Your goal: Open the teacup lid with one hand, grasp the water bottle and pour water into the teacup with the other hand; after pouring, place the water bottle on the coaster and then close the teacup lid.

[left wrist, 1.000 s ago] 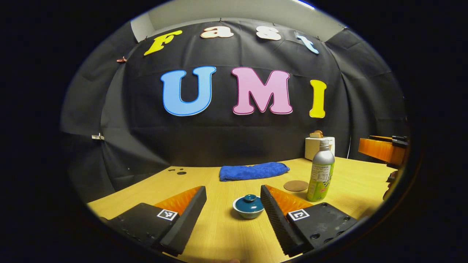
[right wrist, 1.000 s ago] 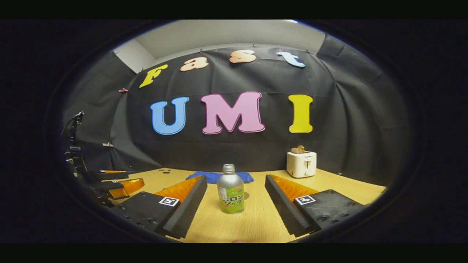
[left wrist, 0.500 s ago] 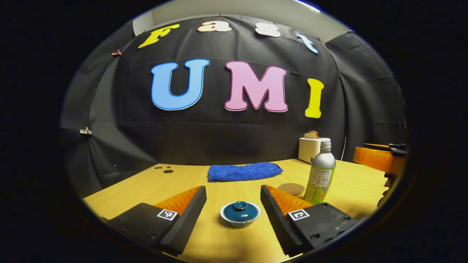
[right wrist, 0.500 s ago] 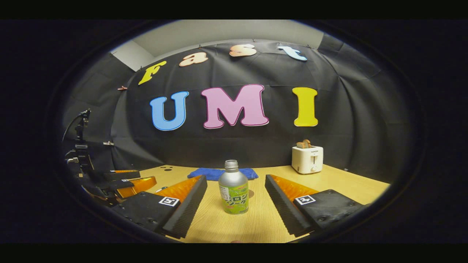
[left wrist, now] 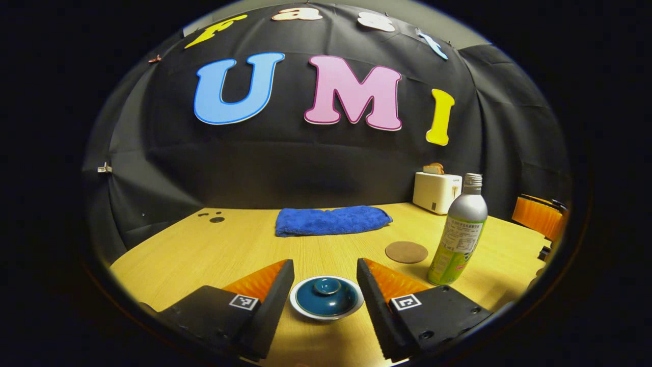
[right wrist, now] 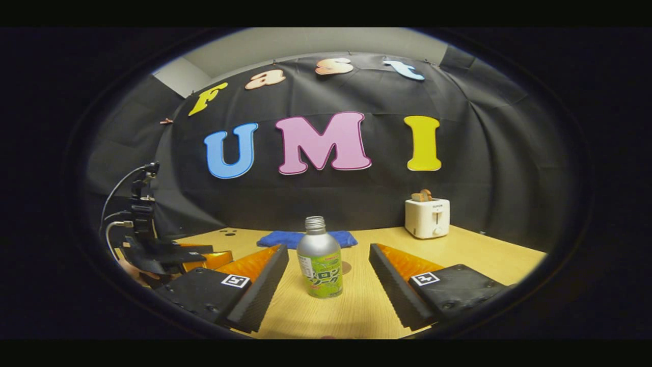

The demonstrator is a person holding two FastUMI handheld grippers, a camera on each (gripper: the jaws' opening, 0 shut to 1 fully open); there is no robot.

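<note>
In the left gripper view, the left gripper (left wrist: pixel 326 285) is hanging wide open over the near edge of the desk (left wrist: pixel 239 244), holding nothing, with the teacup (left wrist: pixel 326 298) sitting between its fingers and clear of both. The teacup lid (left wrist: pixel 326 294) is on, its knob facing up, dead ahead of the tool, so the coming pinch is turning on the fingers closing in from either side of that knob. In the right gripper view, the right gripper (right wrist: pixel 328 275) is likewise gaping empty, with the water bottle (right wrist: pixel 320 260) standing upright just ahead of the gap, its long axis vertical. Farther back, toward the desk's right side, the coaster (left wrist: pixel 406 252) is lying bare beside the bottle, then the blue cloth (left wrist: pixel 332 220) and the toaster (left wrist: pixel 437 190) along the far edge. Compared with a second ago, the left gripper has been advancing until the cup is lying between its fingers, and the bottle is looming larger before the right one.
</note>
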